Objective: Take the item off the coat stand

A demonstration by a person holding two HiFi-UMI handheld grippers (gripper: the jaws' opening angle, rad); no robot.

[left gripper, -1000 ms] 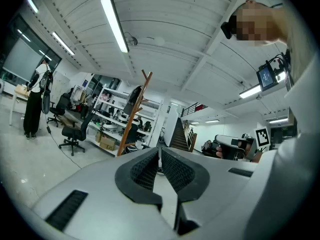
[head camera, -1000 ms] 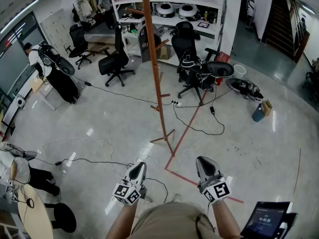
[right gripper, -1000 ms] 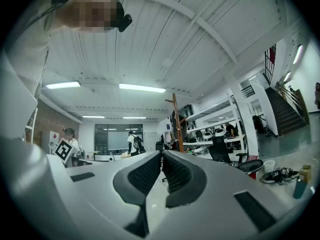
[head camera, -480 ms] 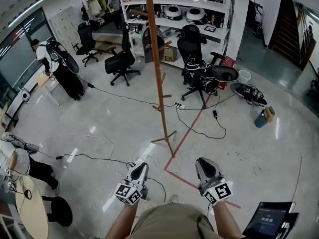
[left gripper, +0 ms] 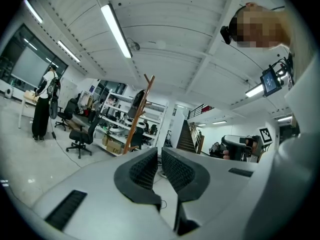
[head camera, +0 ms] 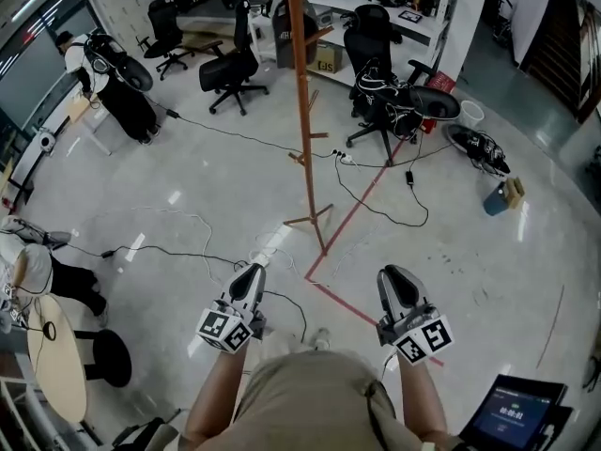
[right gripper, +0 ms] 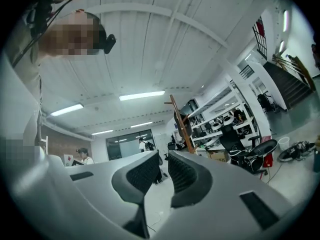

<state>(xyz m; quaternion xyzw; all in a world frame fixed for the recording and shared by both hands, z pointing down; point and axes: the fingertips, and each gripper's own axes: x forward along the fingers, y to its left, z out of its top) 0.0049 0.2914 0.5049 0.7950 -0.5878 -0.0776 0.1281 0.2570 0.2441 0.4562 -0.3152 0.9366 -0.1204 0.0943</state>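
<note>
Probably soft and light, dark item (left gripper: pixel 136 101) hanging high on stand (head camera: pixel 305 111), upper centre: grip near its top; left tool (head camera: pixel 252 272), right tool (head camera: pixel 390 275) closed, empty.

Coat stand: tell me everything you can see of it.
The coat stand is a slim reddish-brown pole, wood by its look, standing upright on the pale glossy floor on splayed feet, next to a red tape line. Short pegs angle out low on the pole and near its top. The head view cuts its top off; the left gripper view shows a dark item hanging high on it.
</note>
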